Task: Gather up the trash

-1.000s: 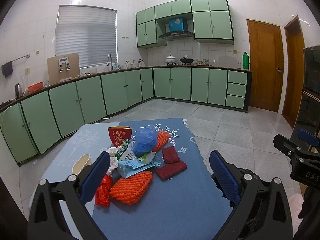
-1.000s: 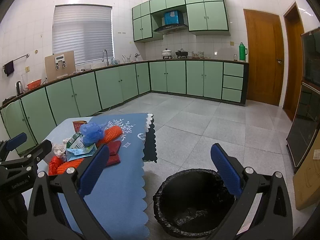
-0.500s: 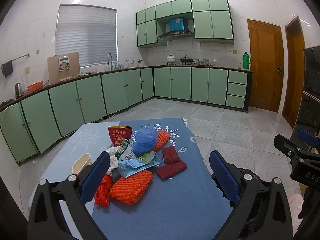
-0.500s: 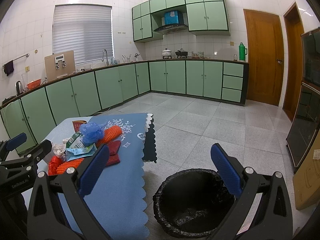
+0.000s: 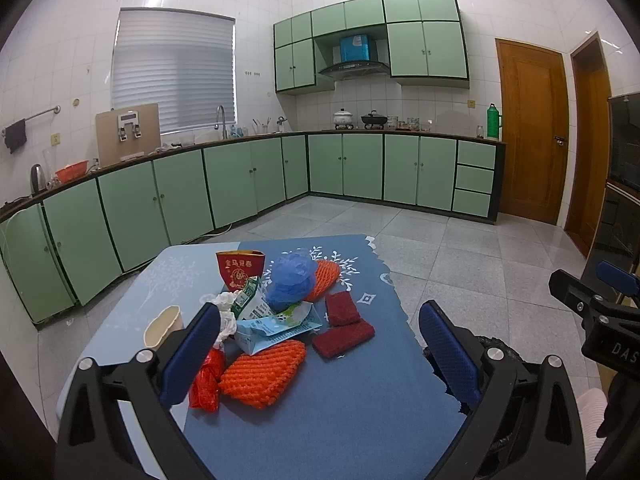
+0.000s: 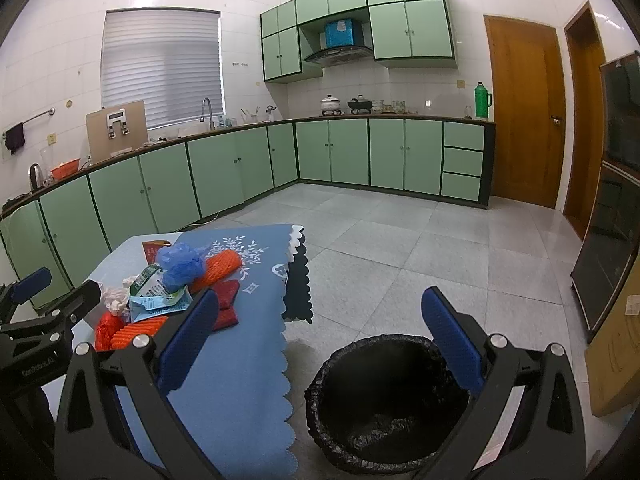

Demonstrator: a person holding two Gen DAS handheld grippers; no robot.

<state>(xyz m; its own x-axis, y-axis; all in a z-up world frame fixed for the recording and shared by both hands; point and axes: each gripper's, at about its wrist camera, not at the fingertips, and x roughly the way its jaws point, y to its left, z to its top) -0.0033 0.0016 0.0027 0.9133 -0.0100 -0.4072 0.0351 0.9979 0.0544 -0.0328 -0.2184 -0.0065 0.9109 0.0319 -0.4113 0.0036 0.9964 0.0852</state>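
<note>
A heap of trash lies on the blue tablecloth (image 5: 340, 408): an orange foam net (image 5: 262, 372), a red wrapper (image 5: 205, 382), flattened milk cartons (image 5: 272, 326), a blue mesh ball (image 5: 291, 276), two dark red pads (image 5: 343, 326), a red paper cup (image 5: 240, 271) and a cream cup (image 5: 162, 326). My left gripper (image 5: 320, 356) hangs open just short of the heap, nothing between its fingers. My right gripper (image 6: 320, 344) is open above a black-lined bin (image 6: 384, 404) standing on the floor right of the table.
Green base cabinets (image 5: 168, 200) run along the left and far walls. Grey floor tiles (image 6: 400, 248) stretch beyond the table. Wooden doors (image 5: 528, 132) are at the right, and a dark glass cabinet (image 6: 612, 216) and a cardboard box (image 6: 616, 344) stand beside the bin.
</note>
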